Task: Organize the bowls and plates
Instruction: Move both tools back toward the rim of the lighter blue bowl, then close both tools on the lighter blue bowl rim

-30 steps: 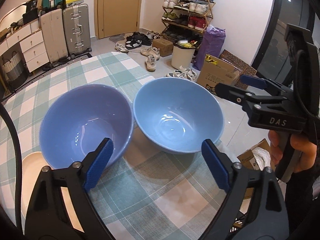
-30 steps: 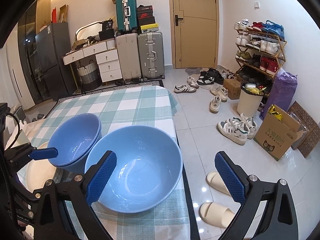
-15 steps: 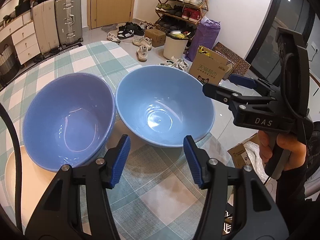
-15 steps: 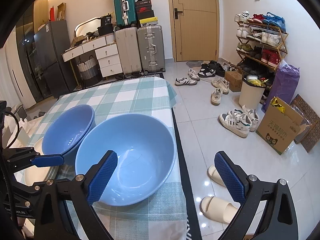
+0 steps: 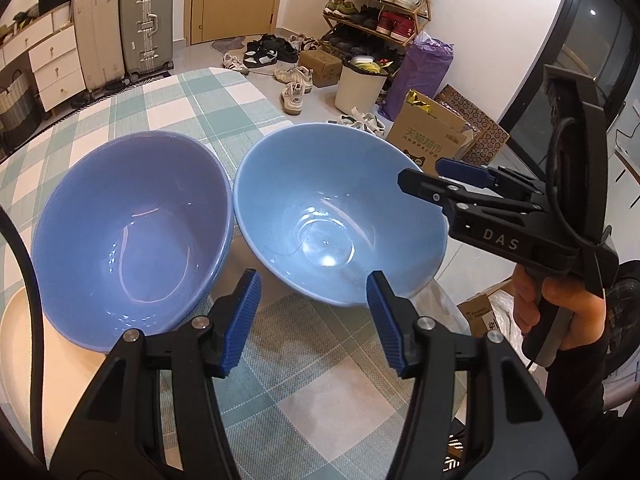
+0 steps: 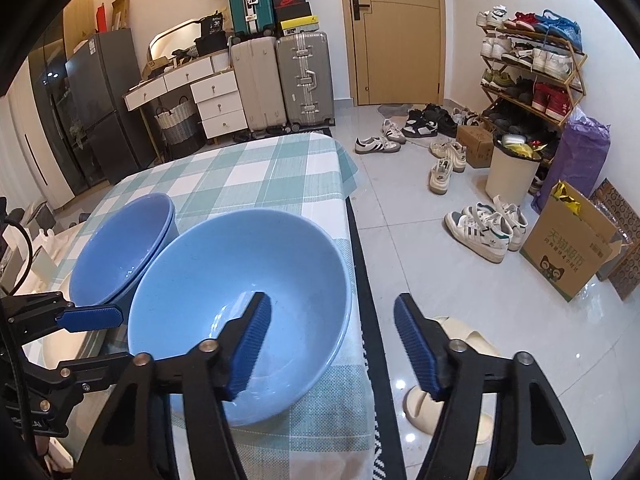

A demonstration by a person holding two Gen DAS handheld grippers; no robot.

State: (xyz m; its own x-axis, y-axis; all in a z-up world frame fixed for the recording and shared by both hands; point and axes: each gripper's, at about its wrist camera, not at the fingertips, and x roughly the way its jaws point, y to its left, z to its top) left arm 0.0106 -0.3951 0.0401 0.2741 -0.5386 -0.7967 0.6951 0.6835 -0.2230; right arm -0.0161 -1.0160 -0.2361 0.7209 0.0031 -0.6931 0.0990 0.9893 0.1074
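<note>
Two bowls sit side by side on the checked tablecloth (image 5: 312,392). The light blue bowl (image 5: 336,216) (image 6: 240,280) is on the right, by the table's edge. On the left, the darker blue bowl (image 5: 132,232) (image 6: 120,248) is nested in another like it. My left gripper (image 5: 312,320) (image 6: 92,340) hovers half-open at the light bowl's near rim, gripping nothing. My right gripper (image 6: 332,344) (image 5: 440,180) straddles that bowl's right rim, one finger inside and one outside. Its jaws are closing and the pads are still clear of the rim.
A cream plate (image 5: 16,320) lies under the darker bowls at the table's left. The table edge runs just right of the light bowl, with slippers (image 6: 460,332), shoes, a cardboard box (image 6: 568,248) and a bin (image 6: 508,172) on the floor beyond. A hand (image 5: 560,312) holds the right gripper.
Both grippers have come down closer to the light blue bowl. The left jaws narrowed first. The right jaws narrowed in the last half second, and one finger now sits inside the bowl.
</note>
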